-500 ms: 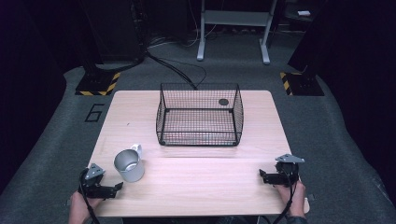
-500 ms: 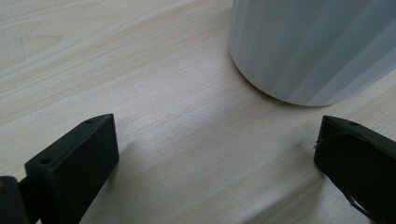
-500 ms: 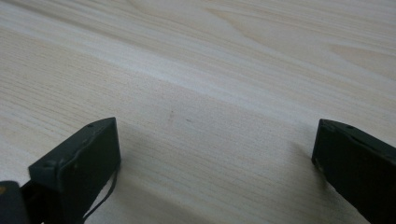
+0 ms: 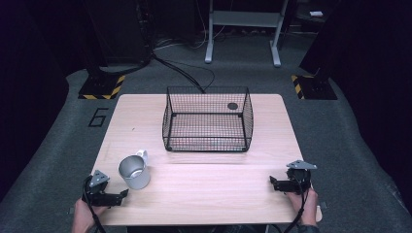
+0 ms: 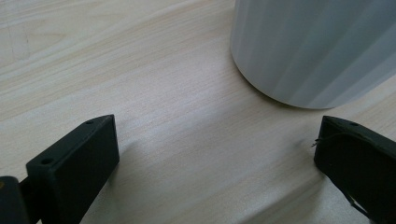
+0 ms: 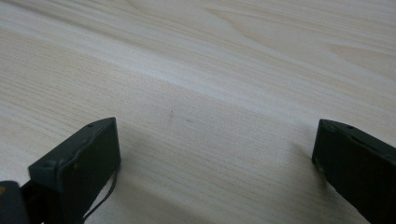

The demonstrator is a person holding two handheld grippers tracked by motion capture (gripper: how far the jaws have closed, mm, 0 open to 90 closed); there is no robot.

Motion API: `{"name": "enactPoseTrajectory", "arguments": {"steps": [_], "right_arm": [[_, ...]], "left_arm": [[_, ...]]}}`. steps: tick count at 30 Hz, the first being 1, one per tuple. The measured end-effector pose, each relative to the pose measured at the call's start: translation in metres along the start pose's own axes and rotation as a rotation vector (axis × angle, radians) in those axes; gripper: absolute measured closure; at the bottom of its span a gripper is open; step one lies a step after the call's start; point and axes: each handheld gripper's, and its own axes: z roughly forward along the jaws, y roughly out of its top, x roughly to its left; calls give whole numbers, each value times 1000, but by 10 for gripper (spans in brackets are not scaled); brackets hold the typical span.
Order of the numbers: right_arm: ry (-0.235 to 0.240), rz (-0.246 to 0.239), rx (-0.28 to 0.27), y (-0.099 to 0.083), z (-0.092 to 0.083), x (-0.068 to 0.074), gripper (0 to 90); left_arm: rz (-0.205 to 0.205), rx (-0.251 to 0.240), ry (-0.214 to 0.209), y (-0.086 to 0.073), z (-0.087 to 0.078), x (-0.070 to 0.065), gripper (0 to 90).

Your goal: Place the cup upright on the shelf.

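- The left gripper [image 4: 121, 194], a black two-jaw tool with a grey three-cornered plate on top, sits at the near left corner of the pale wooden table [image 4: 209, 194], held low in the person's left hand [image 4: 82, 216]. Its jaws point right, toward the mug, and stand wide apart with nothing between them; that spread looks meant to take in the mug's body.
- The grey metal mug with a pale handle [image 4: 134, 172] stands upright on the table just beside and to the right of that gripper, apart from it. Its open mouth faces up and its handle points to the far side, which leaves the smooth near wall free for a grip from the side. In the left gripper view the mug's curved wall [image 5: 313, 46] rises just beyond the right-hand jaw, off the middle of the gap, so the gripper would likely have to shift sideways before closing.
- The black wire basket [image 4: 208, 119], open at the top, stands at the far middle of the table, well apart from the mug. It looks empty, apart from a small dark round spot seen at its far right corner, and seems a likely place to drop the mug.
- The right gripper [image 4: 272, 182] rests at the near right edge, well apart from mug and basket, jaws pointing left and wide open over bare wood, holding nothing. It appears parked out of the way.
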Motion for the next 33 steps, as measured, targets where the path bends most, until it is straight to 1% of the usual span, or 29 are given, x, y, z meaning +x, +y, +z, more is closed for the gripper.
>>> {"name": "enactPoseTrajectory", "arguments": {"steps": [1,4,5,6,7,9,12,13,14,15,17,19,20,22,23,24,25,26,28,32,33], "right_arm": [[0,7,0,0,0,0,6],[1,7,0,0,0,0,6],[0,-1,0,0,0,0,6],[0,4,1,0,0,0,6],[0,5,1,0,0,0,6],[-1,6,0,0,0,0,6],[0,4,1,0,0,0,6],[0,7,0,0,0,0,6],[0,7,0,0,0,0,6],[0,7,0,0,0,0,6],[0,6,0,0,0,0,6],[0,7,0,0,0,0,6],[0,7,0,0,0,0,6],[0,7,0,0,0,0,6],[0,6,0,0,0,0,7],[0,6,0,0,0,0,6],[0,6,0,0,0,0,6],[0,6,0,0,0,0,6],[0,6,0,0,0,0,6],[0,7,0,0,0,0,7],[0,6,0,0,0,0,7]], "left_arm": [[0,0,-5,0,0,-1,0],[-3,-3,-17,0,-2,-1,1],[-11,-13,-25,0,-3,-2,1],[-13,-27,-26,0,-4,-3,1],[-15,-23,-32,0,-6,-3,1],[-22,-45,-39,1,-9,-5,1],[-22,-60,-50,2,-13,-6,1],[-25,-73,-60,4,-16,-8,1],[-19,-76,-61,5,-18,-9,1],[-28,-98,-64,6,-19,-10,1],[-27,-110,-84,9,-23,-12,0],[-22,-119,-89,13,-26,-14,0],[-20,-133,-84,14,-26,-15,0],[-15,-134,-98,18,-30,-17,0],[-15,-148,-92,19,-30,-19,0],[-15,-148,-92,19,-30,-19,0],[-3,-150,-91,23,-33,-20,0],[-5,-161,-90,25,-33,-21,0],[-6,-158,-91,27,-34,-22,0],[10,-166,-94,35,-35,-23,0],[9,-180,-91,36,-34,-24,0]]}}
